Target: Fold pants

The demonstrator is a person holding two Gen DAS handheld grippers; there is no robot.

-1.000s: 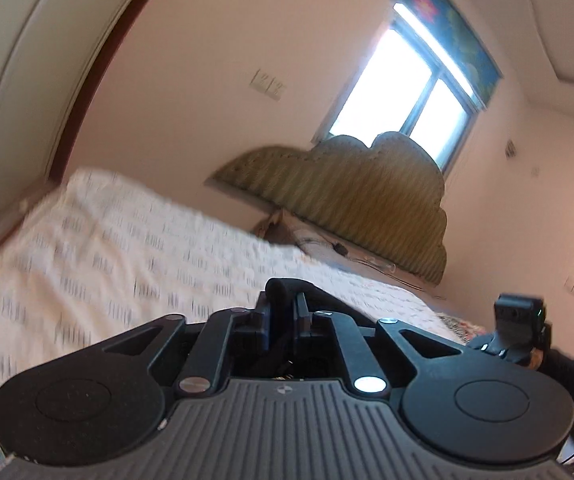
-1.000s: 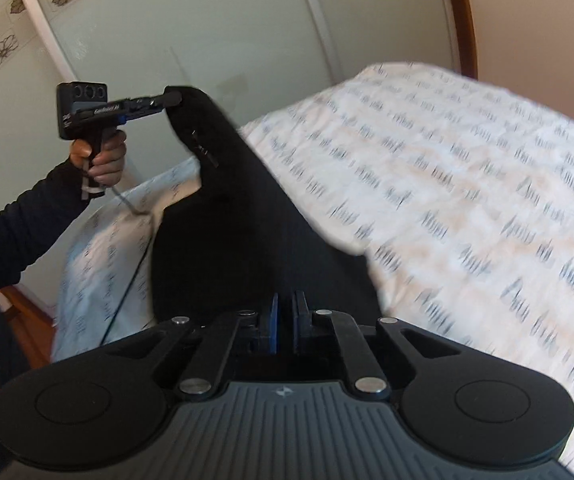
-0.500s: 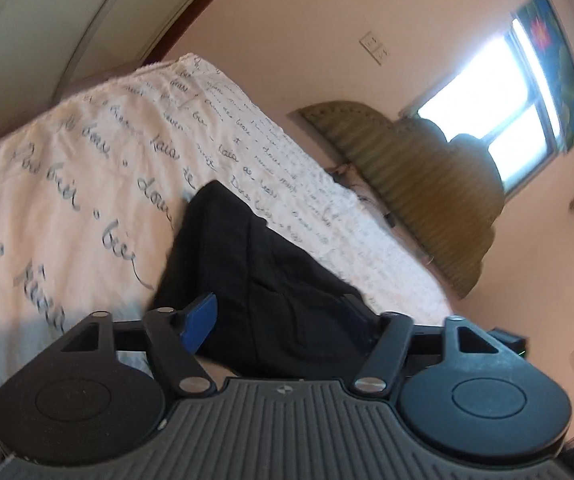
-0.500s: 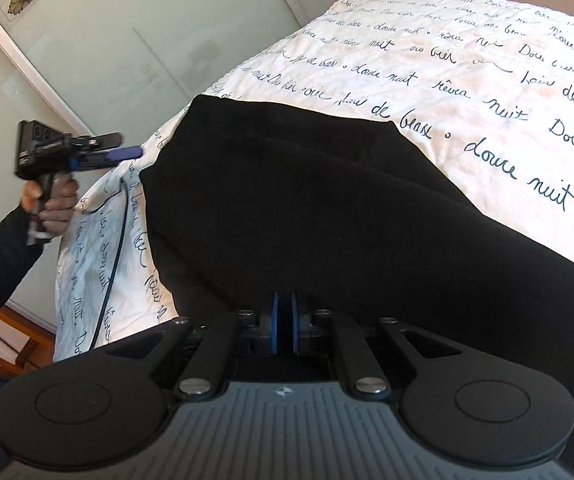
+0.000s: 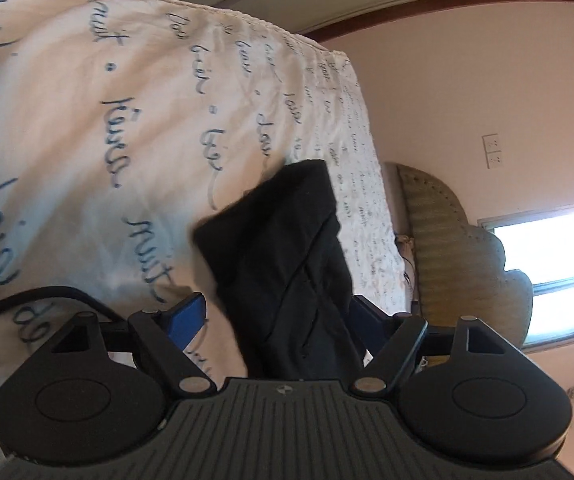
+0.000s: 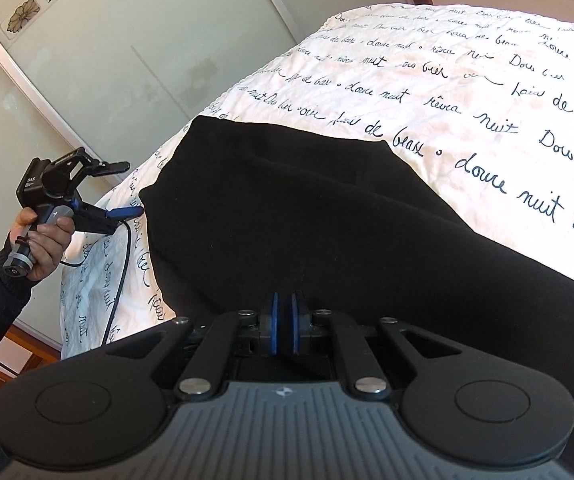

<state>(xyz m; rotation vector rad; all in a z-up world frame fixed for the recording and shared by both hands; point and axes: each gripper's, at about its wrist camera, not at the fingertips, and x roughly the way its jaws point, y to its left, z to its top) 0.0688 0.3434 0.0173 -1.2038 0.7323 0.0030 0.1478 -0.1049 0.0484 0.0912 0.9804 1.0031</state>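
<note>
The black pants (image 6: 307,216) lie folded over on the white bedspread with blue script (image 6: 467,92). My right gripper (image 6: 283,328) is shut on the near edge of the pants. My left gripper (image 5: 275,316) is open, its blue-padded fingers spread either side of the pants' end (image 5: 287,248); in the right wrist view the left gripper (image 6: 127,190) stands open just left of the pants' corner, apart from the cloth.
A black cable (image 6: 121,268) hangs from the left gripper over the bed's corner. Sliding wardrobe doors (image 6: 107,60) stand behind the bed end. A padded headboard (image 5: 447,248) and a window (image 5: 555,276) are at the far side.
The left gripper let go of the pants' end, opened and drew back to the bed's corner. The pants dropped flat onto the bedspread. The right gripper stays shut on the cloth.
</note>
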